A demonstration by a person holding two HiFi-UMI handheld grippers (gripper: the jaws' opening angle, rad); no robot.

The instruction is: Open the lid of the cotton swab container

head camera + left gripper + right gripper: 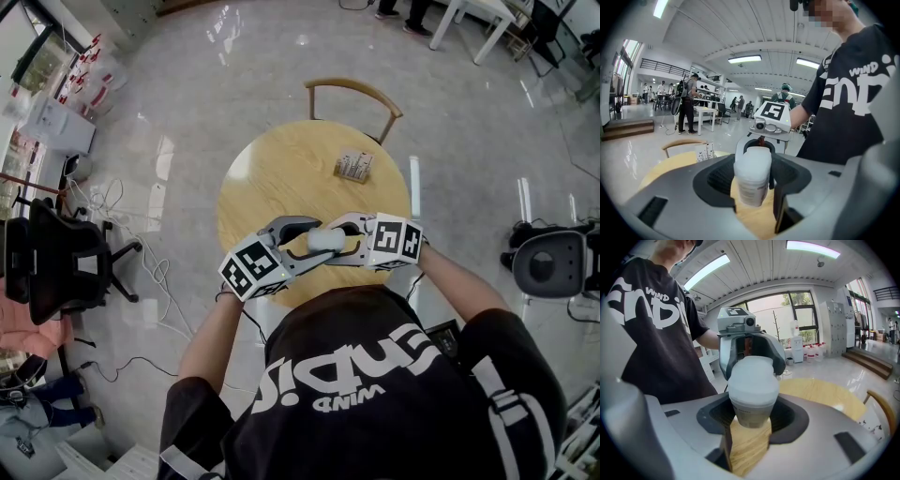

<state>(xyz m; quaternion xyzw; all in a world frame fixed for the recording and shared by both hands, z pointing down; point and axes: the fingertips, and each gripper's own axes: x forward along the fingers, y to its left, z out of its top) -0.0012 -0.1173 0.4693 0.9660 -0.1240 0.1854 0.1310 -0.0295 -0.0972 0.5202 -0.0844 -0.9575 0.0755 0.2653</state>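
As left gripper (752,187) clamps container (325,240); right gripper (751,423) likewise.

Left claw (302,242), right claw (349,239), both clamped

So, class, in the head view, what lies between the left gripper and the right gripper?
The cotton swab container, clamped by the left gripper and the right gripper above the table; the head view shows it.
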